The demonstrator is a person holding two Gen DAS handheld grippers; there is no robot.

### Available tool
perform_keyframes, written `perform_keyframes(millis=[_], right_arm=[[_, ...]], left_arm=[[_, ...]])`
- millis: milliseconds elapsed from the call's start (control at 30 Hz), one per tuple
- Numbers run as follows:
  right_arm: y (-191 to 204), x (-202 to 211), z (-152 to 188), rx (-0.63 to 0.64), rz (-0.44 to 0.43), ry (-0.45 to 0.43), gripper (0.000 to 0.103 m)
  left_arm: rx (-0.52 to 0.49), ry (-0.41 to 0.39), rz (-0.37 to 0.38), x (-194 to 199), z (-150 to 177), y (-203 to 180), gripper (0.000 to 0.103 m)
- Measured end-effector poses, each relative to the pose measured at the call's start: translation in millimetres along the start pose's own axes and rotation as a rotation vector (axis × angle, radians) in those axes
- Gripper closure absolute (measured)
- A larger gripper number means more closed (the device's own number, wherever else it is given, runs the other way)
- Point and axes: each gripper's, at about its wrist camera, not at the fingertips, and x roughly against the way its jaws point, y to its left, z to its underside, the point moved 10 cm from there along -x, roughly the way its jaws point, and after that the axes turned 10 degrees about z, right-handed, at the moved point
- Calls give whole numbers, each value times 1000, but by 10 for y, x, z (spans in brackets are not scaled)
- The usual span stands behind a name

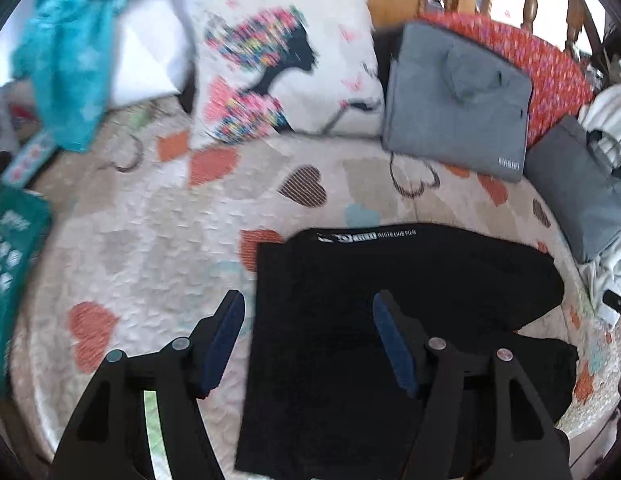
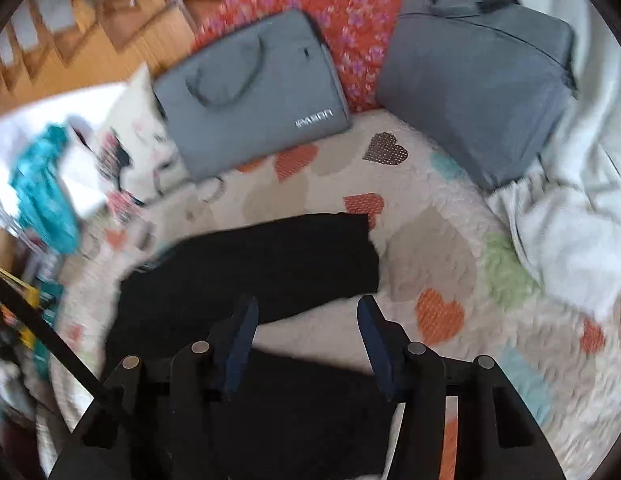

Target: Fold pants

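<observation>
Left wrist: folded black pants on bedspread

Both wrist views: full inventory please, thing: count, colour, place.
pants: one, black, folded on the quilt below both tongs
quilt: one, cream with coloured hearts, covering the bed
laptop bags: two, grey, side by side at the far edge of the quilt; the second lies to the right
cushion: one, white with a colourful print, left of the bags
red cloth: one, red with purple spots, under and behind the bags
teal cloth: one, teal, bunched at far left
white cloth: one, white, crumpled at right
left tongs: one, black with blue pads, open, empty
right tongs: one, black with blue pads, open, empty
</observation>
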Motion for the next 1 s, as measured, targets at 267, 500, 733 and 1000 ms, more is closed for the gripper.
perform_keyframes(millis=[267, 500, 733, 1000], right_arm=[[431, -900, -424, 141, -71, 123, 47], [771, -1668, -633, 277, -100, 228, 46], [965, -2065, -485, 430, -88, 295, 46], [1034, -2049, -423, 476, -89, 260, 77]], left_arm=[[-99, 150, 104, -1154, -263, -88, 37], [-232, 250, 183, -1862, -442, -397, 37], [-348, 323, 205, -2286, -384, -545, 18], [-356, 323, 300, -2188, -397, -719, 74]])
